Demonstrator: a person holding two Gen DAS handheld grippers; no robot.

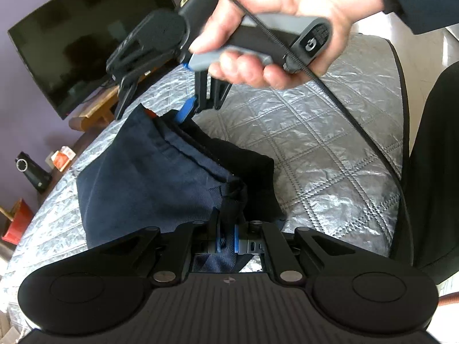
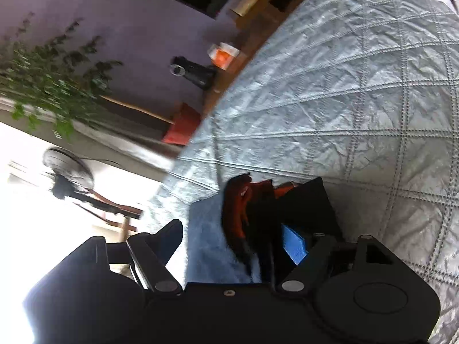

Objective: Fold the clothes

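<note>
Hanging over the silver quilted bedspread [image 1: 330, 149], a navy garment [image 1: 137, 183] is pinched at its near edge by the left gripper [image 1: 226, 238], fingers clamped together on the cloth. The right gripper [image 1: 186, 109], held in a hand [image 1: 275, 28], grips the garment's far edge. Far left, a dark TV [image 1: 83, 37] stands on a wooden stand [image 1: 100, 106].

A home bedroom. Beyond the fingers a quilted silver bedspread [image 1: 315, 149] covers the bed. Past it stand a television [image 1: 83, 37], a houseplant [image 2: 48, 86] and a fan [image 2: 68, 172].
</note>
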